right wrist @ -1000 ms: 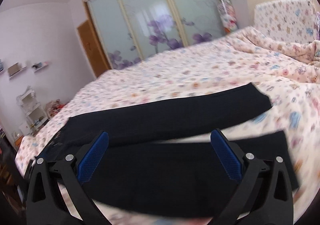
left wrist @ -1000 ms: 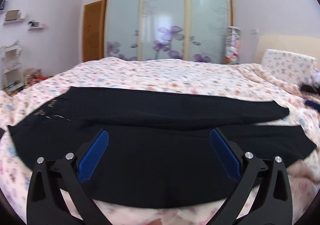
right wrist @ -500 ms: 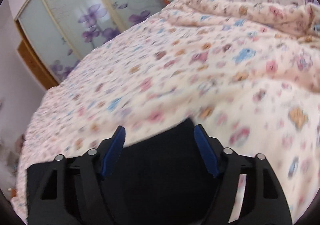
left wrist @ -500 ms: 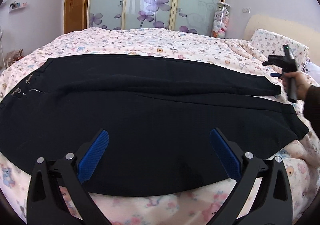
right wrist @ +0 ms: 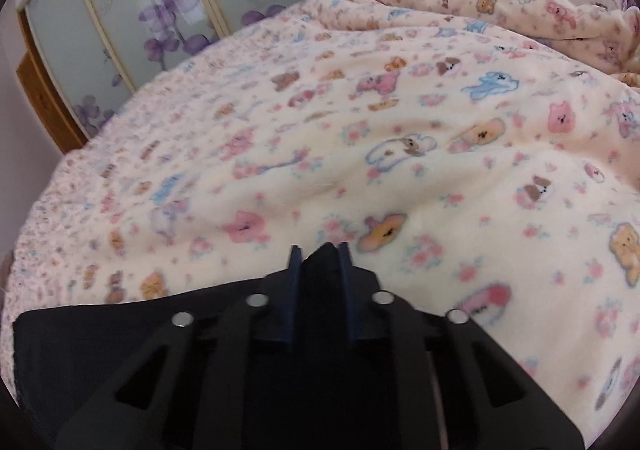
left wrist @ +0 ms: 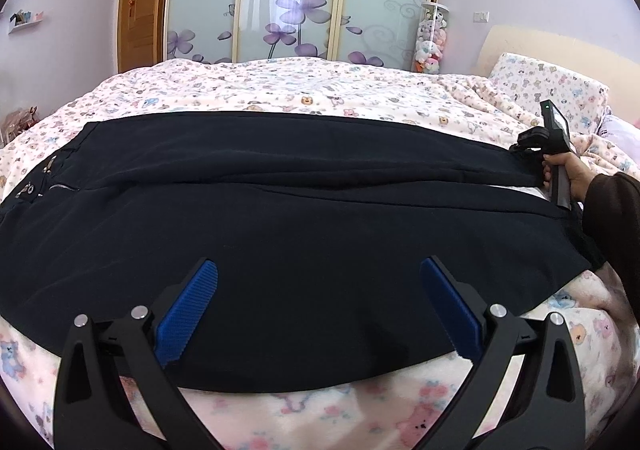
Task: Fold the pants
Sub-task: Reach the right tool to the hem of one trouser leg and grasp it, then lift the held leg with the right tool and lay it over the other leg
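The bed [left wrist: 320, 90] under its bear-print blanket [right wrist: 400, 130] carries the pants [left wrist: 304, 218], spread lengthwise across it, far leg lapping the near one; they look dark, soft and smooth, zip end at my left. A second ago my right tool [right wrist: 320, 262] stood wide over the mid-leg — now it sits at the far leg's hem [right wrist: 320, 270], jaws closing with the cloth pinched between them; I judge the fold can start. My left tool [left wrist: 318, 306] hangs spread above the near leg, gripping nothing.
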Available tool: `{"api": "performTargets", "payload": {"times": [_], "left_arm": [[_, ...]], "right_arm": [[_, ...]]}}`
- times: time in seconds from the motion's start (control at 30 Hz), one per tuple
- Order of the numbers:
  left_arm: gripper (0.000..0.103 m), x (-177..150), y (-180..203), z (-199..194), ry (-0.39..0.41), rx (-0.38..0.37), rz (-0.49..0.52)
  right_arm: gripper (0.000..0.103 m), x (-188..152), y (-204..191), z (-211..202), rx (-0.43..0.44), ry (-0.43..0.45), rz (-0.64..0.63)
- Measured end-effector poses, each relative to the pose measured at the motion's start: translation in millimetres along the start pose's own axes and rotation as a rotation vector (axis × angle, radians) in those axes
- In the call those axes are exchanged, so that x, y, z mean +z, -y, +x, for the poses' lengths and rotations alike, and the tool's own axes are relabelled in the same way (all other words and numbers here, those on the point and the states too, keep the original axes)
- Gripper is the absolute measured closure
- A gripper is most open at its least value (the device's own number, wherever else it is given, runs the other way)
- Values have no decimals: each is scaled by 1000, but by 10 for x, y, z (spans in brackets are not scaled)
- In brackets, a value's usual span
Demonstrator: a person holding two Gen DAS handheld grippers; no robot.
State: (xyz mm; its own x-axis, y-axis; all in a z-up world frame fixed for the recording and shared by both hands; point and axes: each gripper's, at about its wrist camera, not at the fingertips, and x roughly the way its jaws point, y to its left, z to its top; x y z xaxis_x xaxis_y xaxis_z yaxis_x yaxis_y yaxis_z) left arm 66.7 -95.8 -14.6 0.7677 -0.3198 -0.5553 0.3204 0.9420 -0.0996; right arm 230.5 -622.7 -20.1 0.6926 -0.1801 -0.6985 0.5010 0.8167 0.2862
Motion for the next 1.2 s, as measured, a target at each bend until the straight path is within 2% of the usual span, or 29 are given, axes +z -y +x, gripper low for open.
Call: {"api": "performTargets", "payload": {"times": [0.1, 0.2, 0.33, 0.53, 0.67, 0.77, 0.93, 1.0, 1.07, 1.13, 1.2], "left_arm": [[2, 2, -21, -23, 10, -8, -7], [2, 14, -51, -55, 30, -17, -20], [2, 40, -82, -148, 79, -30, -40], [2, 113, -206, -249, 145, -19, -100], [2, 152, -370, -285, 168, -3, -179], [2, 175, -474, -332, 195, 19, -223], [2, 204, -498, -373, 225, 60, -217], [2, 213, -488, -370, 223, 73, -211], [2, 220, -491, -354, 217, 73, -214], [2, 224, -506, -349, 214, 74, -220], [2, 225, -524, -347, 212, 70, -229]], "right_arm": [[93, -25, -37, -258, 47, 45, -15], [93, -77, -72, -714, 125, 124, -27], [93, -233, -109, -1258, 208, 176, -50], [94, -855, -106, -2021, 283, 198, -109], [93, -1446, -19, -2336, 276, 175, -127], [93, -1788, 67, -2333, 235, 105, -116], [92, -2047, -36, -2199, 114, -40, -159], [78, -2065, -34, -2239, 96, -68, -130], [60, -2071, 56, -2336, 112, -82, -35], [60, -2069, 176, -2449, 173, -68, 110], [60, -2104, 279, -2463, 270, -92, 282]]}}
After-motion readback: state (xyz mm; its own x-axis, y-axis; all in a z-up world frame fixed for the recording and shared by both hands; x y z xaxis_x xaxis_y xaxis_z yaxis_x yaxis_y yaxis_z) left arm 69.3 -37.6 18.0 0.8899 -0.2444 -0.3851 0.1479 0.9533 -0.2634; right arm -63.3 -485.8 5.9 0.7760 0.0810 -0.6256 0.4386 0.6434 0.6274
